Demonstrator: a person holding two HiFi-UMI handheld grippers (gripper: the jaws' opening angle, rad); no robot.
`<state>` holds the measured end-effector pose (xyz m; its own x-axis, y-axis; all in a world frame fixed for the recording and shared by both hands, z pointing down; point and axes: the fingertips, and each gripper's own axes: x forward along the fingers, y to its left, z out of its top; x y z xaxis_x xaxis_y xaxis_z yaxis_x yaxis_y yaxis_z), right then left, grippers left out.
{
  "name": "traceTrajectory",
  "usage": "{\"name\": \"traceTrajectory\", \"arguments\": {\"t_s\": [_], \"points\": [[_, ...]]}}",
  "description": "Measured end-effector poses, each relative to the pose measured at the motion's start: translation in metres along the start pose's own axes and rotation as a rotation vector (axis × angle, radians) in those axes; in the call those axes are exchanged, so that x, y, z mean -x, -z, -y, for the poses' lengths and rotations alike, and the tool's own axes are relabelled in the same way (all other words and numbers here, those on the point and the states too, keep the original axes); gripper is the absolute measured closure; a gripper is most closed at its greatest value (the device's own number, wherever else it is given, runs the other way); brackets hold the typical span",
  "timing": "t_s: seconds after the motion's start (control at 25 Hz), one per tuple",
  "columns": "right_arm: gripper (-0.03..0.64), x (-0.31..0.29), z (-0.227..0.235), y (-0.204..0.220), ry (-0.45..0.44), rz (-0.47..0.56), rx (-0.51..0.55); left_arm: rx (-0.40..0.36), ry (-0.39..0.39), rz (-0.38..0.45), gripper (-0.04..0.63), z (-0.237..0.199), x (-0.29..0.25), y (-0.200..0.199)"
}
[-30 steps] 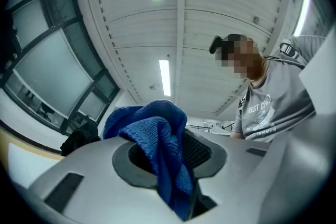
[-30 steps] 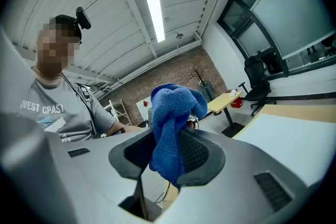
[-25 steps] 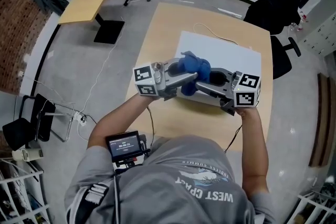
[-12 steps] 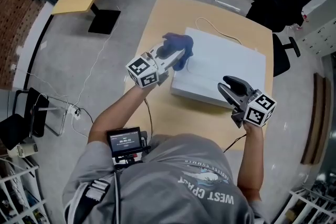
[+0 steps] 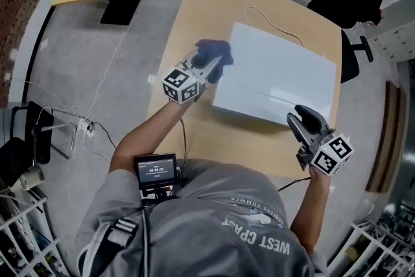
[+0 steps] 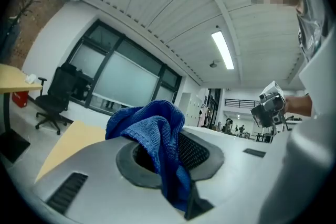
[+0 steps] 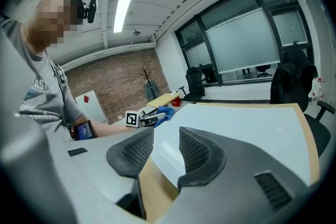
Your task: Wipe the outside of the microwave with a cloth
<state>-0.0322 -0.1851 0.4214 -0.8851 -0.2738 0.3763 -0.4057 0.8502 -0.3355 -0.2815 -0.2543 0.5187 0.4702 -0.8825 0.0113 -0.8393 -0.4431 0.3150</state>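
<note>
In the left gripper view the cloth (image 6: pixel 155 136) drapes between the fingers (image 6: pixel 196 151), hiding the gap and most of the one at centre left.

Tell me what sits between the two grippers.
Only the microwave: in the head view its bare white top spans from the left gripper, clamping the blue cloth, to the open right gripper.

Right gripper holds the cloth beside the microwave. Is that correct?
No, the left gripper holds the cloth beside the microwave. The left gripper view shows the cloth between its jaws, which have just been closing; the right gripper is open and empty.
</note>
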Motion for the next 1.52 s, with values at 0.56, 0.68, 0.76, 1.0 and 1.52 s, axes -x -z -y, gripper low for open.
{"name": "traceTrajectory", "arguments": {"t_s": [0.56, 0.68, 0.76, 1.0, 1.52], "points": [[0.46, -0.027, 0.005, 0.002, 0.002, -0.037, 0.009, 0.115, -0.078, -0.159, 0.511, -0.047, -0.006, 0.102], [0.463, -0.023, 0.005, 0.005, 0.015, -0.045, -0.005, 0.13, -0.093, -0.202, 0.511, -0.049, -0.002, 0.123], [0.465, -0.022, 0.009, 0.002, 0.027, -0.048, -0.004, 0.128, -0.099, -0.228, 0.511, -0.054, -0.006, 0.133], [0.468, -0.025, 0.007, 0.008, 0.043, -0.04, -0.006, 0.128, -0.115, -0.304, 0.511, -0.065, -0.002, 0.17], [0.479, -0.019, -0.009, -0.005, 0.041, 0.003, -0.01, 0.003, -0.103, -0.554, 0.511, -0.073, 0.019, 0.241]]}}
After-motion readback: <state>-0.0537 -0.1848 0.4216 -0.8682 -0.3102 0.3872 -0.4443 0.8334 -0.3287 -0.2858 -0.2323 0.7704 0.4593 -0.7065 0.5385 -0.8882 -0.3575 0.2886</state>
